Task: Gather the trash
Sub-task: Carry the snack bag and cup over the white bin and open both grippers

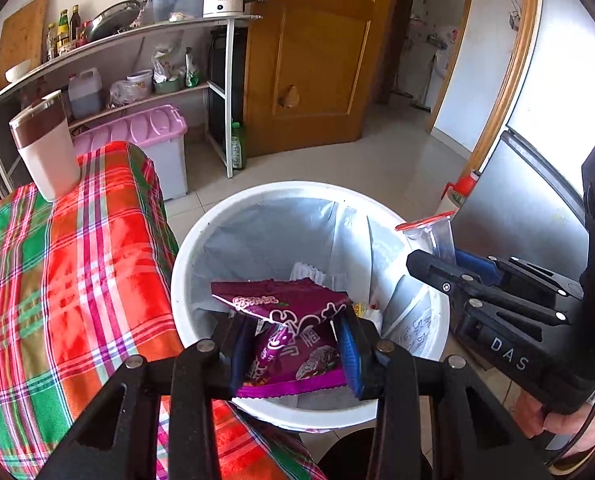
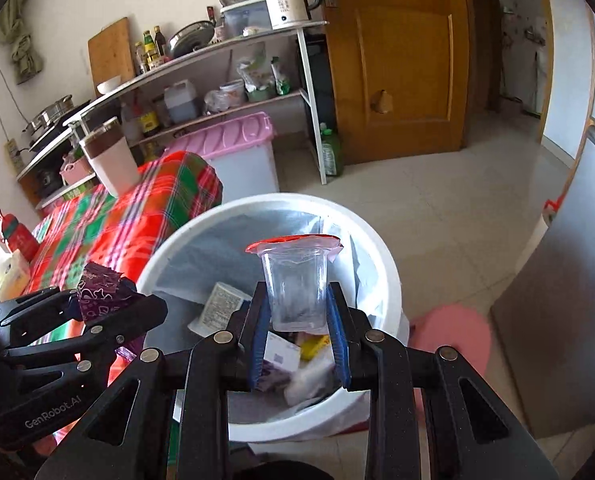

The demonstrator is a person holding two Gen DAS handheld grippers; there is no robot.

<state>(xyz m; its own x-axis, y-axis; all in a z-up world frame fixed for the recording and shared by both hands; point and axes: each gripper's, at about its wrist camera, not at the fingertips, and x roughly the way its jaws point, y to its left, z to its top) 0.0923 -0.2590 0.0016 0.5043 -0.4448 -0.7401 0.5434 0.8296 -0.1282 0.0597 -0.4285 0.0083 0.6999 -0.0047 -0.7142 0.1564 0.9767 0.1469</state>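
A white trash bin [image 1: 185, 264] with a grey liner stands on the floor beside the table; it also shows in the right wrist view [image 2: 381, 256], with several wrappers inside. My left gripper [image 1: 295, 344] is shut on a purple snack wrapper [image 1: 289, 320] and holds it over the bin's near rim; the wrapper also shows in the right wrist view [image 2: 97, 292]. My right gripper [image 2: 297, 336] is shut on a clear plastic cup [image 2: 295, 284] with a red foil lid, upright over the bin. In the left wrist view the right gripper [image 1: 441, 264] and cup [image 1: 429, 236] are over the bin's right rim.
A table with a red-green plaid cloth [image 1: 57, 280] is left of the bin, with a white-brown tumbler [image 1: 43, 144] on it. A pink-lidded storage box [image 1: 153, 140], metal shelves [image 1: 229, 92], a wooden door [image 1: 309, 60], a grey fridge [image 2: 569, 280] and a pink stool [image 2: 453, 340] surround the bin.
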